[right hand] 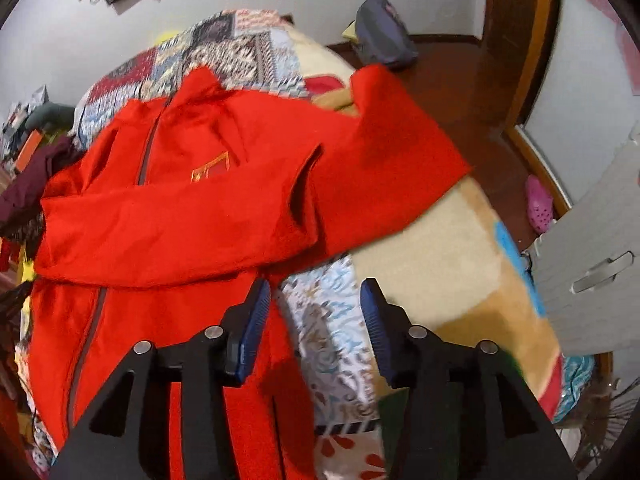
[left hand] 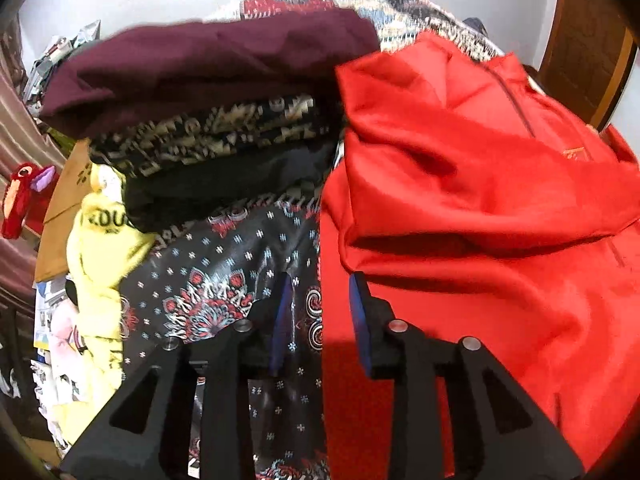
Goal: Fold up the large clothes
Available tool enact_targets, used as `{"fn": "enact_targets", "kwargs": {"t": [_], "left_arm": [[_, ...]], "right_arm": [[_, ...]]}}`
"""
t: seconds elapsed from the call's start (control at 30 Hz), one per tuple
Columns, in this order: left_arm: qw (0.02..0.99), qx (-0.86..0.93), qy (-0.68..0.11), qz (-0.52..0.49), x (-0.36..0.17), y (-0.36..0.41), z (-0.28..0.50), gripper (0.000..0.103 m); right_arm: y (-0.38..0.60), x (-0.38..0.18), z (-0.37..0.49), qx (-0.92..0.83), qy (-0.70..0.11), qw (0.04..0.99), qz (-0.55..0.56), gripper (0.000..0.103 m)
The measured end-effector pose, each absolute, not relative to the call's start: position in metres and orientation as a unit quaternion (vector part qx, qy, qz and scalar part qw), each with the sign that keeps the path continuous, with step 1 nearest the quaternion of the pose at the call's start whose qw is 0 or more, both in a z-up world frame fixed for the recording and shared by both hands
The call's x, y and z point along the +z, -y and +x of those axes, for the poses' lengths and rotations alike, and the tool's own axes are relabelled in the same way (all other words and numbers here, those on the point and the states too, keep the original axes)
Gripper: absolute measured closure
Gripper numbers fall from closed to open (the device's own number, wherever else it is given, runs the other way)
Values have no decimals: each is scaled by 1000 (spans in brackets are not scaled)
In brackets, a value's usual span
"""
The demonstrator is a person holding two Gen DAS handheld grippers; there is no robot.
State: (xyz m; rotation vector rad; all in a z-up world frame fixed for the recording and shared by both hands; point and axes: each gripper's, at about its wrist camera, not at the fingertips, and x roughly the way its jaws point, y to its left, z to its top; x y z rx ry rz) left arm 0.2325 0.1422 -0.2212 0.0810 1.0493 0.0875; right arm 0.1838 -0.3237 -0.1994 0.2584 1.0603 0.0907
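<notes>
A red zip jacket (right hand: 180,208) lies front-up on the bed, its grey zipper (right hand: 146,160) closed. One sleeve (right hand: 160,236) is folded across the chest and the other sleeve (right hand: 400,152) stretches out to the right. In the left wrist view the jacket (left hand: 460,180) fills the right half, bunched in folds. My left gripper (left hand: 320,280) hovers open over the jacket's left edge, with nothing pressed between its blue pads. My right gripper (right hand: 316,284) stands open over the jacket's right edge and the quilt, holding nothing.
A stack of clothes sits left of the jacket: a maroon garment (left hand: 200,68) on dark patterned ones (left hand: 208,136), with a yellow cloth (left hand: 100,248) beside it. A patchwork quilt (right hand: 240,48) and a beige blanket (right hand: 432,248) cover the bed. Wooden floor (right hand: 460,80), a pink clog (right hand: 538,204) and a grey cabinet (right hand: 600,260) lie to the right.
</notes>
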Motion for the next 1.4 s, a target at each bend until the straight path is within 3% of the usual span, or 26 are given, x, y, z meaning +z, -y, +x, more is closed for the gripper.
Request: {"fn": "enact_targets", "kwargs": {"t": [0.07,0.2,0.37,0.67,0.93,1.0,1.17,1.4], "left_arm": [[871,39,-489,33,-206,-140,234,62],[890,25,-454,23,-175,-126,241,57],[905,-6,-424,18,-151,-98,260,42],[896,-53,-440,-7,-165,-48,302,39],[880,-59,-471,-7,-195,-32,316,39],[878,-57,-476,-12,-200,-33,318,39],[873,-49,-485,-26,-209,-40,320,39],[878,-50,-476,-20,-200,-43,310,39]], "right_arm": [[335,-193,188,30,-490,860,140,49],[360,-189,202,3,-472,863,180,47],[396,-208,231,-30,-472,842,260,46],[435,-279,275,-61,-508,774,374,46],[452,-309,304,-97,-496,765,400,46],[455,-312,308,-110,-490,766,402,52],[454,-307,316,-131,-483,777,381,95],[432,-218,295,-119,-413,856,287,97]]}}
